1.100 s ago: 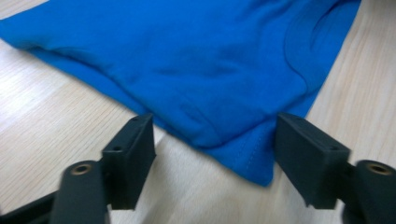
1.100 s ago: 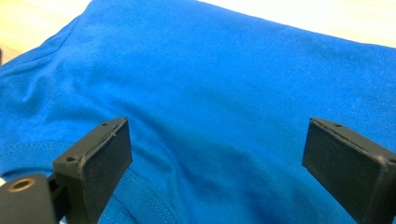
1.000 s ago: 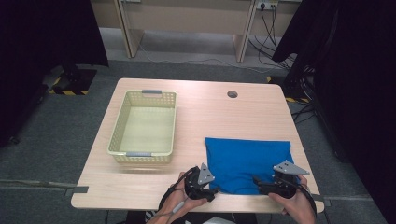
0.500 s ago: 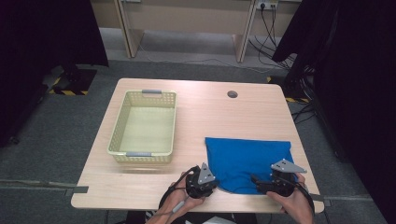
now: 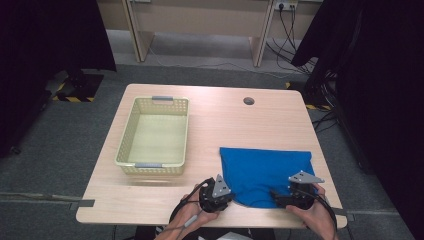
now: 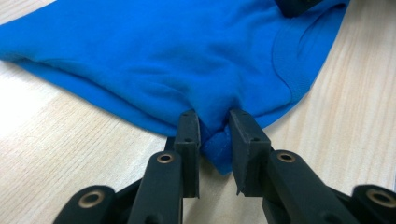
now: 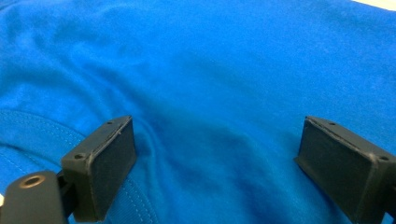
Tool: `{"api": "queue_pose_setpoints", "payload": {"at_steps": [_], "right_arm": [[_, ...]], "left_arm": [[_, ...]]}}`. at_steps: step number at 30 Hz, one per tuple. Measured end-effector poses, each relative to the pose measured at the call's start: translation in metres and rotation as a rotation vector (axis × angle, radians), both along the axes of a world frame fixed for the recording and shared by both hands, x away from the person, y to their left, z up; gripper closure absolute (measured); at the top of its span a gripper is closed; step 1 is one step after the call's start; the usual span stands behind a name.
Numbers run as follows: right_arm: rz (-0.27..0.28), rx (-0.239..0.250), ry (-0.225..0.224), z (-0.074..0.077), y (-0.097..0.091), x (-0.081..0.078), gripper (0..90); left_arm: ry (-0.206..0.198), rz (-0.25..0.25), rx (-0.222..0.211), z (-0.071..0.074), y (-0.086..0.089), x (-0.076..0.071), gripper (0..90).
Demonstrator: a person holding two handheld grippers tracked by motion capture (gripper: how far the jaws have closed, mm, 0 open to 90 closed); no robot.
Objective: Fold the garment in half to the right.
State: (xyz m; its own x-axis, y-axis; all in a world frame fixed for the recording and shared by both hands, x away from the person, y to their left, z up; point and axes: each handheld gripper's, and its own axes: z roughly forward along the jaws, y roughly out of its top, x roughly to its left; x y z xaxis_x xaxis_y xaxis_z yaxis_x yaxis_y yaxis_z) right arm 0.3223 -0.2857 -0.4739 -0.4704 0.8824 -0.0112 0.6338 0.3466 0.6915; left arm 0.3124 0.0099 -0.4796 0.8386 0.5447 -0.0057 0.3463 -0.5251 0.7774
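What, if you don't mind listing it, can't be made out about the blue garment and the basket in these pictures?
- Blue garment: its type; folded, collar partly cut off by the right gripper view's edge.
- Its near edge: hidden in the high view by the left gripper and right gripper.
- Basket: near wall's inside, hidden in the high view by its rim.

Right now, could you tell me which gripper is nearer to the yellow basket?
Left. The left gripper sits just below the basket; the right gripper is across the blue cloth.

- The blue shirt [image 7: 210,70] ran off every edge of the right gripper view.
- Its near hem [image 5: 250,202] was partly hidden behind both hand-held grippers in the high view.
- The person's forearms got cut off at the bottom edge.
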Motion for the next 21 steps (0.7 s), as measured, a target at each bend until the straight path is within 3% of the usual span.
{"api": "queue_pose_setpoints", "payload": {"at_steps": [12,17,21], "right_arm": [[-0.005,-0.007,-0.005,0.001,-0.005,-0.006,11.8],[0.003,0.021,-0.053,0.009,-0.001,-0.002,10.9],[0.040,0.033,-0.090,0.017,0.010,0.005,10.4]], "left_arm": [[0.008,-0.012,-0.010,0.000,-0.004,-0.004,74.2],[0.007,-0.007,-0.010,0.000,-0.004,-0.004,74.2],[0.007,-0.004,-0.010,0.000,-0.005,-0.005,74.1]]}}
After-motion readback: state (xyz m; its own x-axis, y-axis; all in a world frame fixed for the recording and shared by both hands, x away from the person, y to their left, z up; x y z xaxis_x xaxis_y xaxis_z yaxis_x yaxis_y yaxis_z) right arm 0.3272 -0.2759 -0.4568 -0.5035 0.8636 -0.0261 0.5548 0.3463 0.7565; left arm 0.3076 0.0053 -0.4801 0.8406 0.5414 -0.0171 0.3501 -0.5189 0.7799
